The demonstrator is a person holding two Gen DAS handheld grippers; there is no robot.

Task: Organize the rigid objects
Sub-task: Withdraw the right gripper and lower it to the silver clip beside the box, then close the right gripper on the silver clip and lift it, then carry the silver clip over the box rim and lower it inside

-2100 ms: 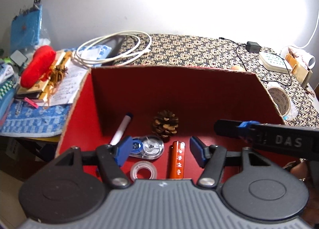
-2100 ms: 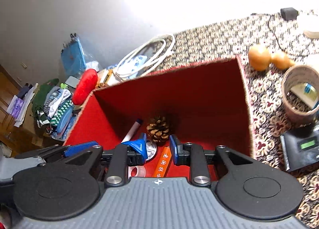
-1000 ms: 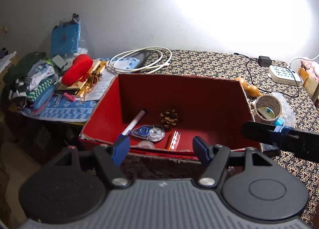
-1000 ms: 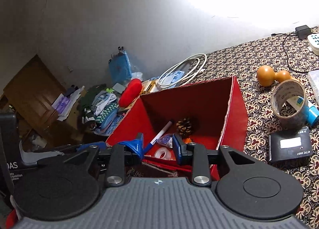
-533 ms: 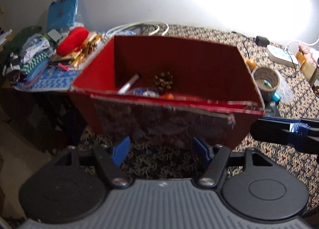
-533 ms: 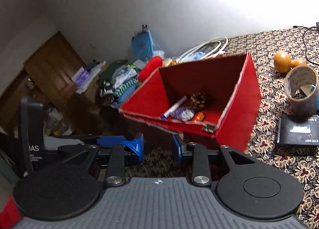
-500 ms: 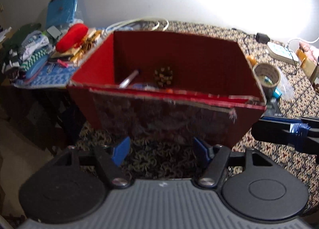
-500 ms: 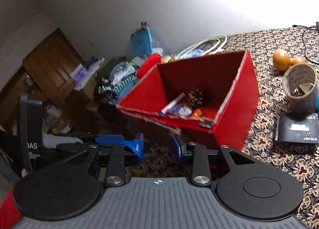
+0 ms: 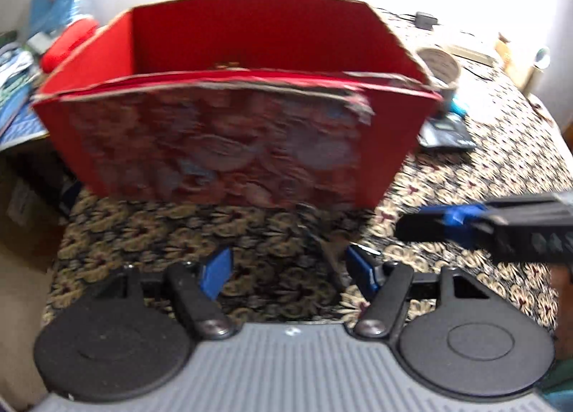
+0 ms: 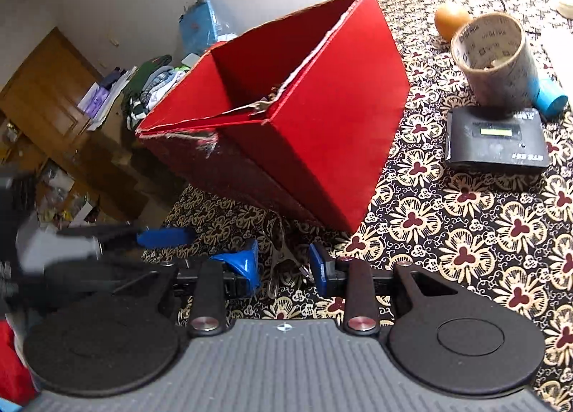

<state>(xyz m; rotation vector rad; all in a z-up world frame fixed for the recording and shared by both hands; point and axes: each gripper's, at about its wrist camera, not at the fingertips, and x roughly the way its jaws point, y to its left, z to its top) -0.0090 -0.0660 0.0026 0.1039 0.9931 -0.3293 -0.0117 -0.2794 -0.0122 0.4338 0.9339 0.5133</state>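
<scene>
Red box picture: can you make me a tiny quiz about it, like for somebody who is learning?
1. True or false: the red box stands on the flowered tablecloth.
2. In the right wrist view, what lies just in front of the tape roll? A) a black gadget with a little screen B) a teddy bear C) a dinner plate
3. Fill the gap: the left gripper and the right gripper both have their fingers ____ (open or shut).

Key: 1 true; 2 A; 3 open.
</scene>
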